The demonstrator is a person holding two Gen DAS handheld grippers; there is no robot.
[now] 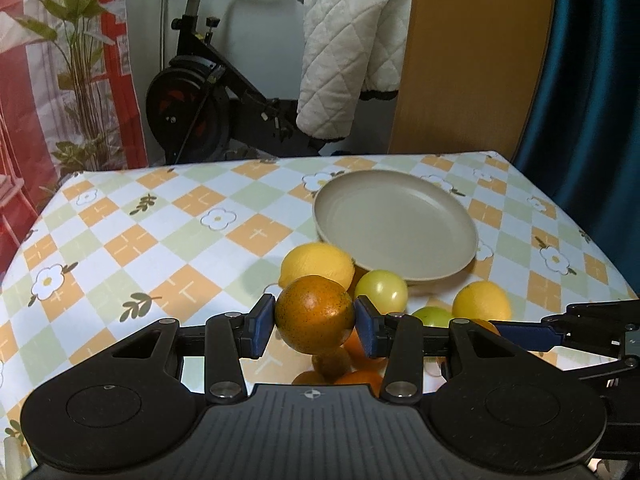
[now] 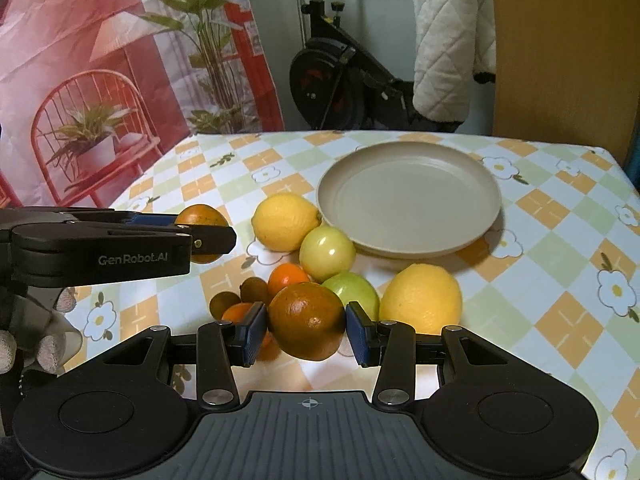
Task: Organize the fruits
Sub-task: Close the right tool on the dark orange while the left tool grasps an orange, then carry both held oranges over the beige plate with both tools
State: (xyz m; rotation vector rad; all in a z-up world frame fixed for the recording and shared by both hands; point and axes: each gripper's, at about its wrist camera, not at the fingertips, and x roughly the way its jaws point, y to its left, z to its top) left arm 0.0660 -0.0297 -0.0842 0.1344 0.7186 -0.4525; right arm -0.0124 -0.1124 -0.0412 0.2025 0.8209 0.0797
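Each tool pinches an orange: left tool (image 1: 315, 322) orange (image 1: 314, 314), right tool (image 2: 306, 330) orange (image 2: 306, 320).

exercise bike (image 1: 200, 92) behind the table — quilted white blanket (image 1: 348, 52), leafy plant (image 1: 76, 40) beside it.

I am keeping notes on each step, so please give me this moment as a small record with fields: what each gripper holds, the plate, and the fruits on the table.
left gripper: jaws shut on an orange, lifted off the table
right gripper: jaws shut on a darker orange
plate: beige, no fruit on it
lemons: two, one touching the plate's rim, one near the right gripper
green fruits: two, between the lemons
small fruits: a tangerine and small brownish ones
tablecloth: checked, with flowers
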